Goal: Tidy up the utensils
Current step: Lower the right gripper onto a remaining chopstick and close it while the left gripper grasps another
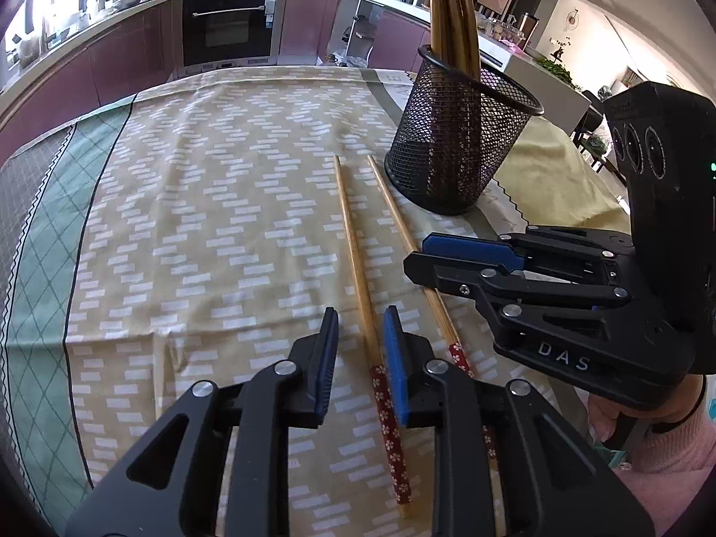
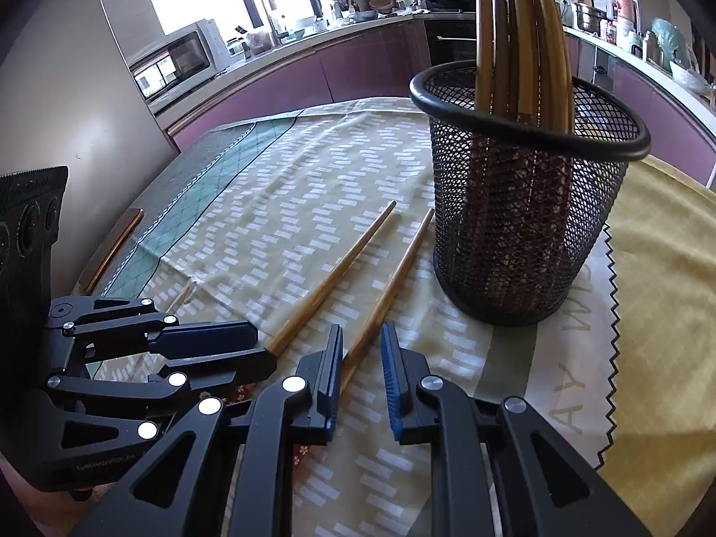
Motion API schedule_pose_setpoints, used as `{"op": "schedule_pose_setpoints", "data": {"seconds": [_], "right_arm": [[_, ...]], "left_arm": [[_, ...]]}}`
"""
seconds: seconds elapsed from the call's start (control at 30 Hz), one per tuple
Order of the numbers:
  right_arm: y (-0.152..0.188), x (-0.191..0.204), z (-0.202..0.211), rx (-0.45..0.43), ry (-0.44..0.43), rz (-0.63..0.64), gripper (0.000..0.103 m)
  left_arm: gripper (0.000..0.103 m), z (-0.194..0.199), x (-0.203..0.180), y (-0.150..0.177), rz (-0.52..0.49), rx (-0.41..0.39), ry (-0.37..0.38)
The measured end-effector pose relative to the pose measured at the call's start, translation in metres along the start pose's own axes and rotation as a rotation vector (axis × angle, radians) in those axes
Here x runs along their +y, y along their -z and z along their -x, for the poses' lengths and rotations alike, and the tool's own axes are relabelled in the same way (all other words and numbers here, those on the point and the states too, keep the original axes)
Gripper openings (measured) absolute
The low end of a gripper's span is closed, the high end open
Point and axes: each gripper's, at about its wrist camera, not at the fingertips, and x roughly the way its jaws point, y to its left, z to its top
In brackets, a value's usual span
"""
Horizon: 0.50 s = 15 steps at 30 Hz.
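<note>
Two loose chopsticks are lying flat on the patterned tablecloth [image 1: 201, 223] just in front of the black mesh holder [image 1: 456, 134], their thin tips reaching toward the holder's base and their red flowered handle ends pointing back toward the person. The left chopstick [image 1: 353, 250] is running lengthwise straight away from the left gripper [image 1: 358, 358], whose fingers are standing apart with the handle end lying between them but not yet pinched, so its long axis is lining up with the direction the gripper is pointing. The right chopstick [image 1: 402, 232] is lying nearer the holder, almost parallel and a little apart from the first; the right gripper [image 2: 362, 376] is hovering over it with its fingers parted, holding nothing, the shaft passing close by the left pad in the right wrist view. Each hand is therefore sitting nearest its own stick, and the left looks the better placed to close. Inside the holder, a bundle of chopsticks [image 2: 519, 36] is already standing upright, leaning against the rim. Beyond the holder, a yellow cloth [image 2: 662, 268] is covering the far side of the table. Nothing is lying between either gripper and its stick, though the two grippers are crowding each other closely.
</note>
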Motion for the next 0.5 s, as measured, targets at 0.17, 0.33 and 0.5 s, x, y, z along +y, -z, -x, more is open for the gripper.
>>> {"op": "schedule_pose_setpoints", "data": {"seconds": [0.17, 0.33, 0.5], "right_arm": [[-0.003, -0.003, -0.002, 0.001, 0.012, -0.008, 0.016], [-0.007, -0.008, -0.003, 0.001, 0.013, -0.021, 0.015], [-0.009, -0.011, -0.005, -0.001, 0.007, -0.031, 0.014]], "left_arm": [[0.024, -0.008, -0.003, -0.011, -0.030, -0.003, -0.027], [0.024, -0.013, -0.005, -0.017, -0.045, -0.006, -0.042], [0.023, -0.017, -0.007, -0.021, -0.055, -0.007, -0.050]]}}
